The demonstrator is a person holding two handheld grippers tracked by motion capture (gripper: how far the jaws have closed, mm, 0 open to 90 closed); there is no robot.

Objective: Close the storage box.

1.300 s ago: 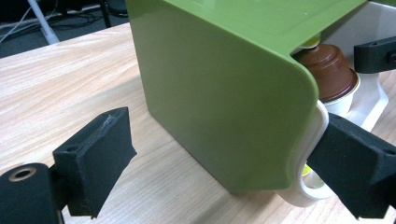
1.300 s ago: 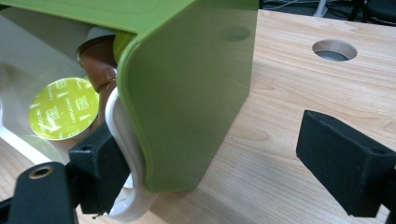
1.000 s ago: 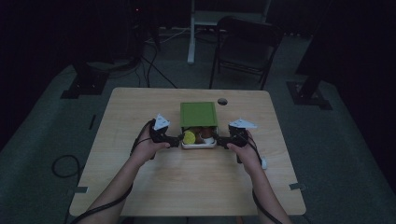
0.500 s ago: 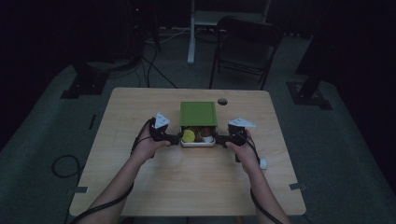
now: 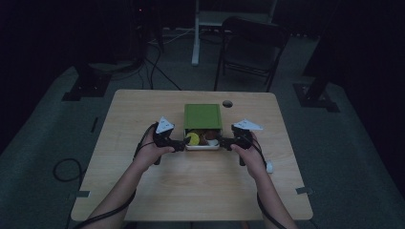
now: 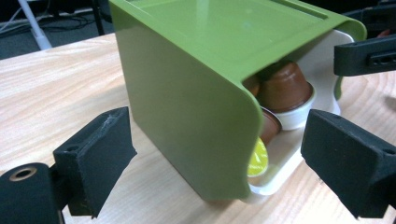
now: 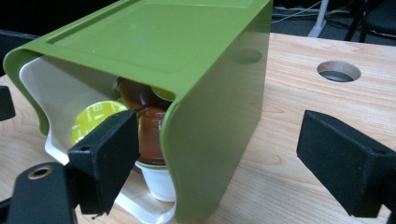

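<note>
A green box [image 5: 203,116] lies mid-table with a white drawer [image 5: 201,145] slid partly out of its near end. The drawer holds coffee capsules: a brown one [image 6: 285,86], one with a yellow-green lid [image 6: 257,161], again the yellow-green lid [image 7: 93,119] and a brown capsule [image 7: 149,135]. My left gripper [image 5: 180,144] is open, its jaws straddling the box's near left corner [image 6: 219,163] without touching. My right gripper [image 5: 223,142] is open too, with one jaw in front of the drawer mouth and the other outside the green wall [image 7: 224,158].
A round cable hole [image 7: 338,71] pierces the wooden table [image 5: 143,114] behind the box. A small white object [image 5: 269,167] lies by the right wrist. A folding chair [image 5: 253,43] and stands are on the dark floor beyond the far edge.
</note>
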